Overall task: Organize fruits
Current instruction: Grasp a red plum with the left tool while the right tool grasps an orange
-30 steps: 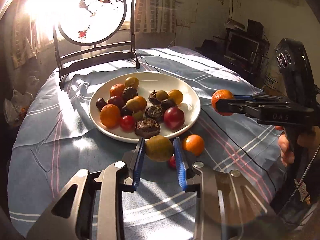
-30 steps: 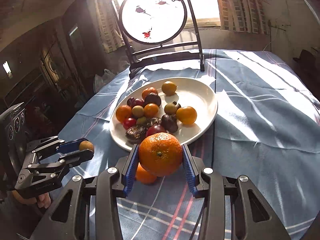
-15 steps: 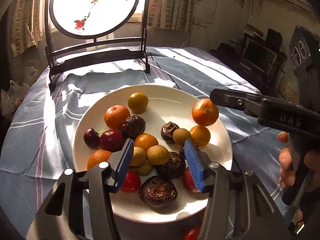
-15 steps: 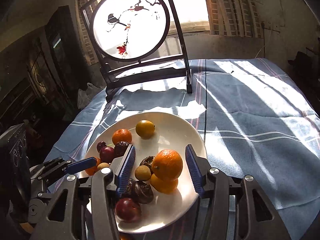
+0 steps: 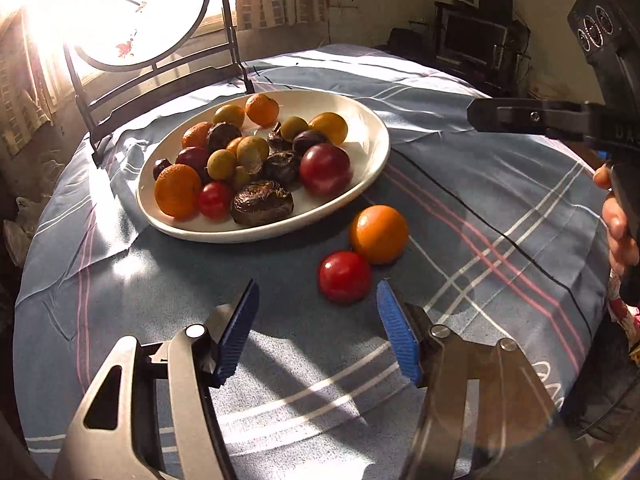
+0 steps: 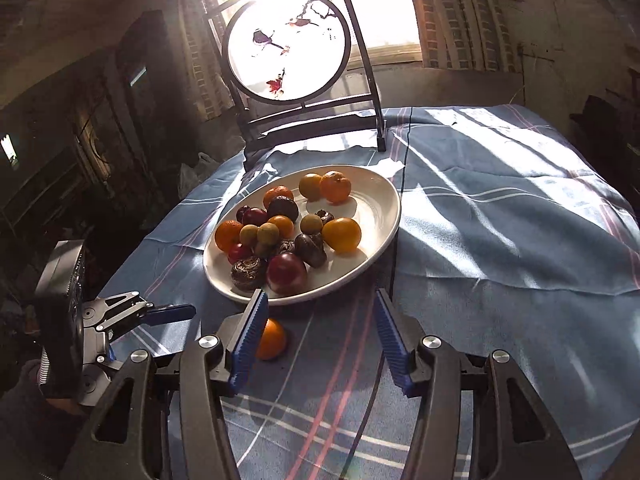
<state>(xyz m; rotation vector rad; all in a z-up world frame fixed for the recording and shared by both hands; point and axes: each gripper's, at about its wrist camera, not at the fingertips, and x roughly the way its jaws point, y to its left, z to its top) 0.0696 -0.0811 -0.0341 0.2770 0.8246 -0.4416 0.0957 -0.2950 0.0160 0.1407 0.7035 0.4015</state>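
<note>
A white plate holds several fruits: oranges, red plums, yellow-green fruits and dark wrinkled ones. It also shows in the right wrist view. An orange and a red fruit lie on the cloth in front of the plate. My left gripper is open and empty, just short of the red fruit. My right gripper is open and empty at the plate's near rim, with the loose orange beside its left finger. The right gripper also shows in the left wrist view, and the left gripper in the right wrist view.
A blue plaid cloth covers the round table. A round painted screen on a black stand stands behind the plate by the bright window. Dark furniture lies beyond the table's edges.
Both grippers let go of their fruit over the plate and pulled back toward me, open. The yellow-green fruit and the orange now lie on the plate.
</note>
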